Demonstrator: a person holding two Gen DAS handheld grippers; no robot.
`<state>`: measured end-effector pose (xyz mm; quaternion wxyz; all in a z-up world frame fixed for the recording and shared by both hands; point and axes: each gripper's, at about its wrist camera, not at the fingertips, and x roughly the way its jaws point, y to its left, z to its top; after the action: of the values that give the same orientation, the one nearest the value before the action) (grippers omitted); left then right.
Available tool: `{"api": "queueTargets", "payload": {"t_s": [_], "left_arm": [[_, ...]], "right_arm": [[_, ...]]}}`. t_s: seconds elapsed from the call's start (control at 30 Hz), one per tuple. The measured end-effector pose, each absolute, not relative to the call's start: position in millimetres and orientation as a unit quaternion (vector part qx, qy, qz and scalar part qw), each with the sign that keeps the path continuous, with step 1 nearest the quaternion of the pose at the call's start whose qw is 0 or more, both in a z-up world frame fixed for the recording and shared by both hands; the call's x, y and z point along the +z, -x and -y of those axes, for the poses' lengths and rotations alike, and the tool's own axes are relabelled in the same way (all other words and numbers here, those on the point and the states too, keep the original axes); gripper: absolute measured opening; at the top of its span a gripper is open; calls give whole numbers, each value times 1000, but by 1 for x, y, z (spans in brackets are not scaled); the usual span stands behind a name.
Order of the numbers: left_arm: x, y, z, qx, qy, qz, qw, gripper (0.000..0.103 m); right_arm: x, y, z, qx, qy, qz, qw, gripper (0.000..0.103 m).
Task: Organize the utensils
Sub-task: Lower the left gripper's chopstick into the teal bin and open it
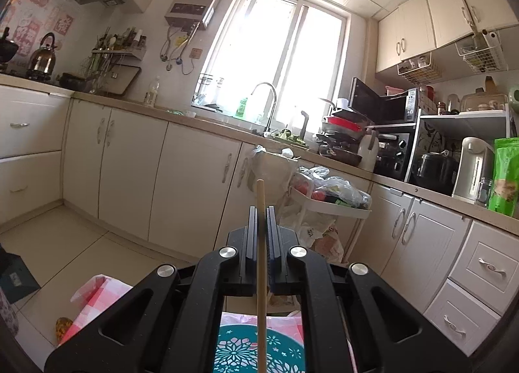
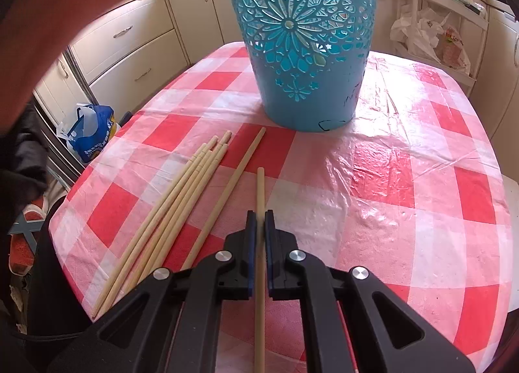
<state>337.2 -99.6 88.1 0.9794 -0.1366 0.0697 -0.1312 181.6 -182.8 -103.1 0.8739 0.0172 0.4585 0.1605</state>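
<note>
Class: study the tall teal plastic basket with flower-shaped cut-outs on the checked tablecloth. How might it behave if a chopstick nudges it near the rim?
The tall teal plastic basket with flower-shaped cut-outs probably weighs little: its wall is thin and pierced. It stands tall on a base narrower than its top, so a high push could tip it. The glossy red-and-white checked tablecloth looks slick, so it might slide instead.

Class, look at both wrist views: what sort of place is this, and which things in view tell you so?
Most likely a home kitchen. A sink tap stands below the window, a kettle sits on the stove, and a microwave stands on the counter above cream cabinets.
</note>
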Motion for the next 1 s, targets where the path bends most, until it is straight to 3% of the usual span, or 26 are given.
{"api": "queueTargets", "payload": {"t_s": [0.1,0.33,0.6,0.7,0.77,0.9,1.0], "left_arm": [[80,-341,103,-125,135,-72,980,5],[82,-333,106,-123,110,-66,984,5],[79,-332,107,-142,80,-102,981,5],[77,-321,99,-146,79,-106,980,6],[78,-312,89,-146,84,-109,980,10],[78,-285,60,-134,110,-107,979,32],[73,-260,37,-131,128,-107,977,36]], "right_arm": [[-103,-182,183,162,-19,-460,873,7],[-103,-178,172,172,7,-455,874,23],[-103,-178,172,172,9,-454,874,22],[-103,-179,174,168,4,-454,875,15],[-103,-179,178,170,-9,-456,874,6],[-101,-177,188,170,-35,-448,877,6],[-97,-172,197,168,-60,-430,885,6]]}}
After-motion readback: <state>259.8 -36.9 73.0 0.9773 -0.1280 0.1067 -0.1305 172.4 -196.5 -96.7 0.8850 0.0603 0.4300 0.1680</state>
